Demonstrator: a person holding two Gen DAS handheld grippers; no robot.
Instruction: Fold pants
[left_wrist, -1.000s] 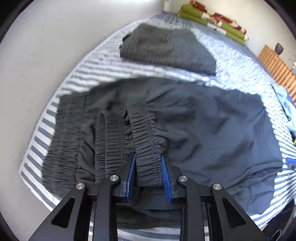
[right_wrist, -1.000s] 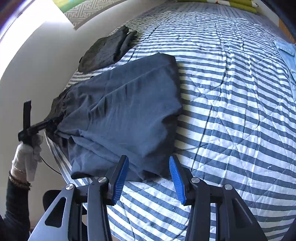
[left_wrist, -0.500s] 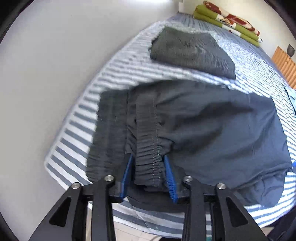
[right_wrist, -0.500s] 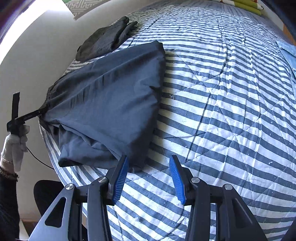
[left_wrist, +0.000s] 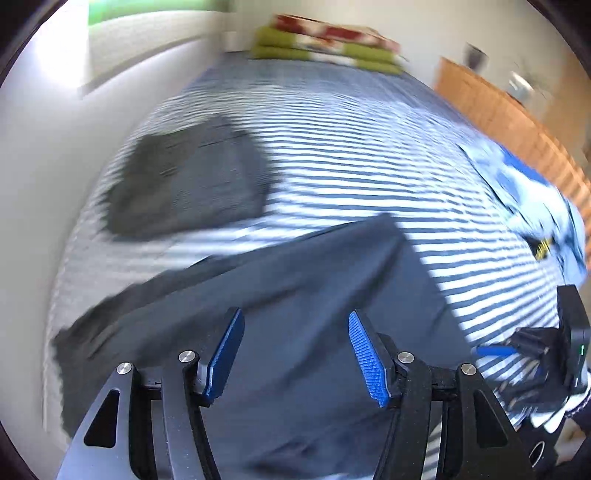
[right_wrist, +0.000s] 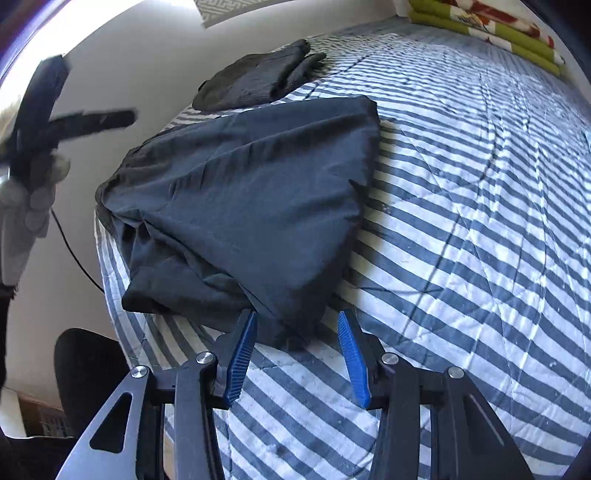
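Observation:
Dark navy pants (right_wrist: 251, 206) lie folded in a rough slab near the left edge of the striped bed (right_wrist: 461, 258). My right gripper (right_wrist: 296, 314) stands open at their near corner; the cloth's tip lies between the fingers without either pad pressing it. In the blurred left wrist view, my left gripper (left_wrist: 294, 315) hovers above the pants (left_wrist: 295, 280), its jaws opening with nothing between them. From the right wrist view the left gripper (right_wrist: 92, 120) is a blur in the air at the upper left, held by a gloved hand (right_wrist: 29, 199).
A folded grey garment (right_wrist: 258, 81) lies beyond the pants by the wall. Light blue clothes (left_wrist: 524, 195) sit at the bed's right side next to wooden furniture (left_wrist: 517, 125). Green and red bedding (left_wrist: 325, 48) is stacked at the far end. A black chair (right_wrist: 88, 369) stands beside the bed.
My left gripper let go of the elastic waistband, opened wide, and rose away over the pants. The waistband end now lies flat on the bed. The right gripper stayed in place.

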